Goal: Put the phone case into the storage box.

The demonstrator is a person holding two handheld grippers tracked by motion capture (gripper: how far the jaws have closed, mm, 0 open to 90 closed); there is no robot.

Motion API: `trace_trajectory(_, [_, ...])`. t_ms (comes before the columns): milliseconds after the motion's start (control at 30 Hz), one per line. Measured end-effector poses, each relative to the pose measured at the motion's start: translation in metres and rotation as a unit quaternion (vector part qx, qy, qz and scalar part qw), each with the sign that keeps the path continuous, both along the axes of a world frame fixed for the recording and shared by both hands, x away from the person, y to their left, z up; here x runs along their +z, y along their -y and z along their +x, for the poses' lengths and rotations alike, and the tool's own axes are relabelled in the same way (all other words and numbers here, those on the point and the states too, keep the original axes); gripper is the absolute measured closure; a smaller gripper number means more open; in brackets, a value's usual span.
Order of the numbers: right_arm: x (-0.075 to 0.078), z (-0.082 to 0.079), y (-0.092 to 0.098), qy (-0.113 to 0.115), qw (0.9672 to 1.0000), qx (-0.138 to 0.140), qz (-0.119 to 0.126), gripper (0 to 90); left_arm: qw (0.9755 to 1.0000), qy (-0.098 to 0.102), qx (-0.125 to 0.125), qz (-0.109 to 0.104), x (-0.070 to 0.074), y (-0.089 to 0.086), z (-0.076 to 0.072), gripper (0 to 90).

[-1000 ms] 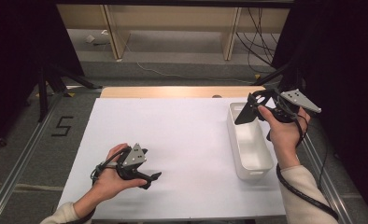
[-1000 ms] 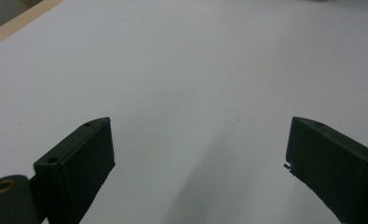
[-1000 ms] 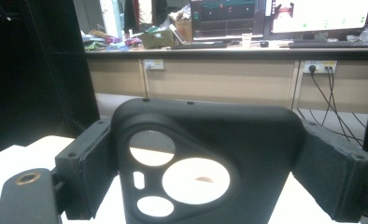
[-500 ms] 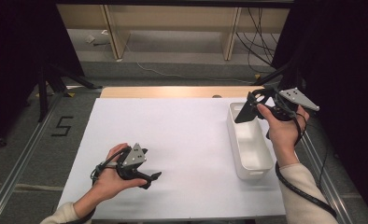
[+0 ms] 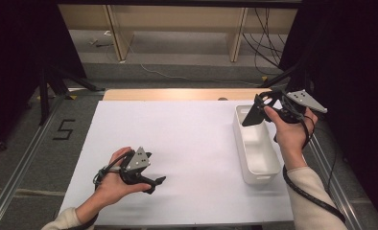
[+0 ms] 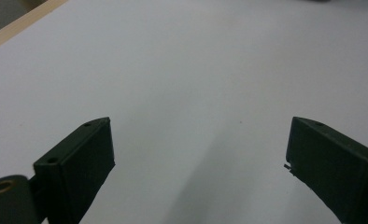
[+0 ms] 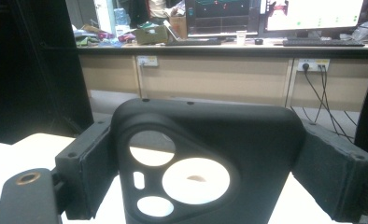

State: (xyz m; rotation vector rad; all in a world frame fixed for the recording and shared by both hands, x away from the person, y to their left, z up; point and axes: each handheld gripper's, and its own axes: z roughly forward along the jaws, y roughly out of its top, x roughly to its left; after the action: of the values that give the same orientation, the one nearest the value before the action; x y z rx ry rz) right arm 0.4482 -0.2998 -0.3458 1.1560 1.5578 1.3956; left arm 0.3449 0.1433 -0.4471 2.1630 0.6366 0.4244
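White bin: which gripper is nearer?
Right. The right gripper, holding a black phone case, hovers over the white bin; the left gripper rests far across the table.

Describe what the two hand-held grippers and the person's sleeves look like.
Both the left gripper and the right gripper are black, each with two flat, blocky jaws and a grey three-cornered plate on top. A black cable trails from the right one along the forearm. The person wears light, cream-coloured sleeves.
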Motion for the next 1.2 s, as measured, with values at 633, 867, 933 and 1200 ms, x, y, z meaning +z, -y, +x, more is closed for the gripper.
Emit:
trace_trajectory(633, [-0.003, 0.006, -0.001, -0.004, 1.0, -0.002, -0.005, 14.8, 1.0, 0.0, 0.001, 0.0, 0.0, 0.0, 0.0, 7.5])
trace_trajectory(867, [-0.004, 0.008, -0.001, -0.006, 1.0, -0.002, -0.006, 14.9, 1.0, 0.0, 0.0, 0.0, 0.0, 0.0, 0.001, 7.5])
trace_trajectory(933, [-0.004, 0.009, -0.002, -0.006, 1.0, -0.002, -0.007, 14.8, 1.0, 0.0, 0.0, -0.001, 0.0, 0.0, 0.0, 7.5])
trace_trajectory(1200, [-0.004, 0.012, -0.003, -0.007, 0.9999, -0.001, -0.011, 14.9, 1.0, 0.0, 0.0, -0.002, -0.001, 0.001, 0.001, 7.5])
